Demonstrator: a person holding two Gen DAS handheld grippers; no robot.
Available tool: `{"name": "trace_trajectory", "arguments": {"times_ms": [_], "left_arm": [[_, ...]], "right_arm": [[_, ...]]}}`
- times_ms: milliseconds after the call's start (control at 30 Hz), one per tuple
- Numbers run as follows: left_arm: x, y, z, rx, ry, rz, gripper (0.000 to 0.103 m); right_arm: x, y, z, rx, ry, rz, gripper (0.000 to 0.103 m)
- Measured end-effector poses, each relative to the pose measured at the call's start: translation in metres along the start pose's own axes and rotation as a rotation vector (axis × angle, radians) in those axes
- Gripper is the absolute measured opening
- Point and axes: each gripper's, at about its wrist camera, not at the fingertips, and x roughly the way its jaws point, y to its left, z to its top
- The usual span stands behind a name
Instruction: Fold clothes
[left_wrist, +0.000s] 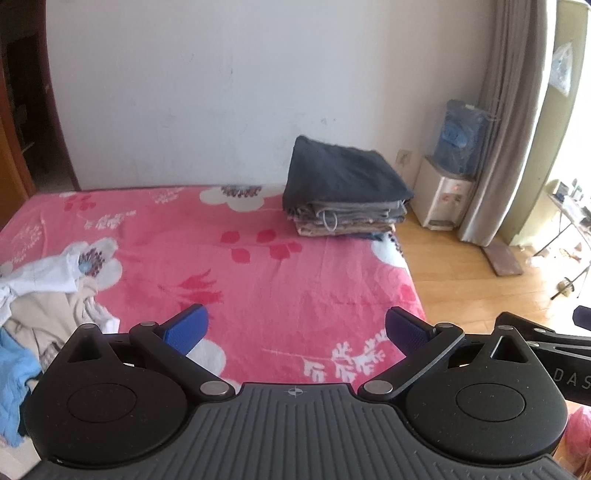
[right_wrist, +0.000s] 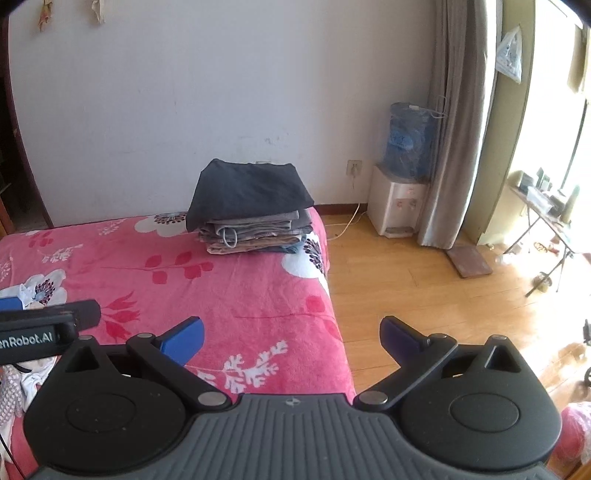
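A stack of folded clothes (left_wrist: 345, 194) (right_wrist: 251, 208), dark garment on top, sits at the far right corner of the bed by the wall. A heap of unfolded clothes (left_wrist: 40, 295) in white, beige and light blue lies at the bed's left edge; a bit of it shows in the right wrist view (right_wrist: 22, 380). My left gripper (left_wrist: 295, 328) hangs open above the pink floral bedspread (left_wrist: 258, 280), holding nothing. My right gripper (right_wrist: 291, 338) is open too, over the bed's right edge (right_wrist: 332, 314), empty. Part of the left gripper's body (right_wrist: 40, 328) shows at the left.
A water dispenser (left_wrist: 448, 192) (right_wrist: 400, 192) stands against the wall right of the bed, beside a grey curtain (right_wrist: 458, 122). Wooden floor (right_wrist: 424, 288) runs along the bed's right side. A folding table (right_wrist: 543, 210) stands by the bright window. A dark wooden doorway (left_wrist: 22, 122) is at far left.
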Motion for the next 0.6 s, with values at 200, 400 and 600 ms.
{"name": "trace_trajectory", "arguments": {"times_ms": [200,400,600], "left_arm": [[0.009,-0.013,-0.003,0.005,0.025,0.032,0.103],[0.015,-0.021,0.000,0.016,0.036,0.057,0.103],[0.018,-0.031,0.001,0.048,0.034,0.057,0.103]], "right_arm": [[0.013,-0.003,0.001,-0.033,0.001,-0.021,0.103],[0.026,-0.011,0.002,-0.027,0.026,-0.004,0.103],[0.028,-0.020,0.003,-0.014,0.026,-0.008,0.103]]}}
